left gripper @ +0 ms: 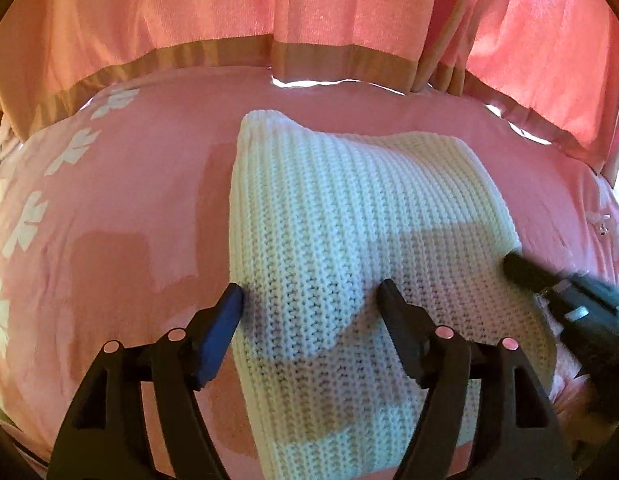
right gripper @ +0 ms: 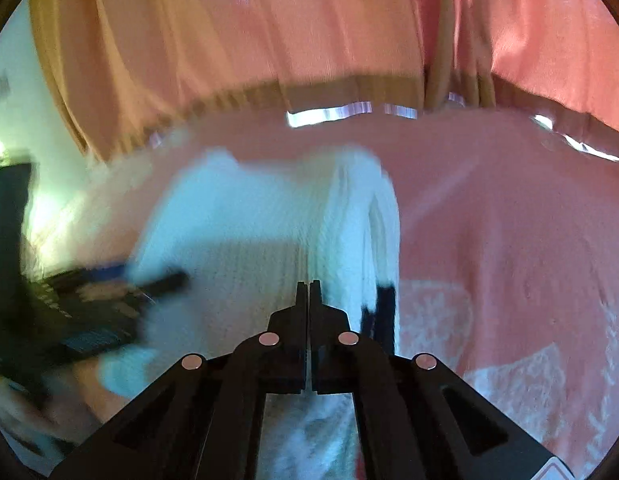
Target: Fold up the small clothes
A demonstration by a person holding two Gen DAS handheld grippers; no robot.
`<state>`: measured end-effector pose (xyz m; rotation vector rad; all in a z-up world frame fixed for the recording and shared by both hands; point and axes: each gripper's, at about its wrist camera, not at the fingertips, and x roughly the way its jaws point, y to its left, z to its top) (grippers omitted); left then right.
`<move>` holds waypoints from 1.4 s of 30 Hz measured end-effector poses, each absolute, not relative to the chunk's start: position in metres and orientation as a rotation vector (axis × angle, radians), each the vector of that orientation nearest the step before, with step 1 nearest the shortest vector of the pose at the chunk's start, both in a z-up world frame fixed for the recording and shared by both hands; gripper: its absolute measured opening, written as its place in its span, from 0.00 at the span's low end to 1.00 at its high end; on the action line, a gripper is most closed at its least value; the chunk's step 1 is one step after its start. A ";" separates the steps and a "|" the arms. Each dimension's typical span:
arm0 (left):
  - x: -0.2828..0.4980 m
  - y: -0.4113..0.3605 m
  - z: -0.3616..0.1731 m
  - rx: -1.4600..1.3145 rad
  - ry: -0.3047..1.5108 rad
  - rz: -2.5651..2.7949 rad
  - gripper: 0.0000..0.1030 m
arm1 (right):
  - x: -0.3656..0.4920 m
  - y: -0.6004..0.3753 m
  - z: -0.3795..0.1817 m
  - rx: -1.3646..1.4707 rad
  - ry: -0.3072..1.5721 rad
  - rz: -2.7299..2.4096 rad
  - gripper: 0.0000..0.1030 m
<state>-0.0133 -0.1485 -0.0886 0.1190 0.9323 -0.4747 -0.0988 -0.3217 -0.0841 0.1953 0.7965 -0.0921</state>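
The released left claw (left gripper: 311, 294) straddles the folded white ribbed-knit garment (left gripper: 349, 216); the right claw (right gripper: 309, 286), clenched empty, should press its right edge flat on the pink bed cover (left gripper: 141, 184).

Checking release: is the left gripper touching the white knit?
Cannot tell. In the left wrist view the left gripper stands open astride the white knit, pads not clamping it, but no clear gap or contact shows at the fingertips.

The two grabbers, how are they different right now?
The left gripper stands open over the white knitted garment, while the right gripper is shut with nothing between its tips. The left gripper shows a blue pad on one finger; the right gripper looks all black. Both are black and hover above the same garment.
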 end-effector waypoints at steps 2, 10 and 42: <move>-0.012 -0.151 -0.089 0.118 0.938 -0.477 0.68 | -0.100 -0.322 -0.089 0.212 0.798 -0.094 0.00; -0.011 -0.147 -0.085 0.096 0.949 -0.478 0.68 | -0.124 -0.319 -0.059 0.254 0.732 -0.106 0.12; 0.003 -0.106 -0.071 -0.016 0.906 -0.433 0.72 | -0.140 -0.318 -0.046 0.352 0.674 -0.092 0.22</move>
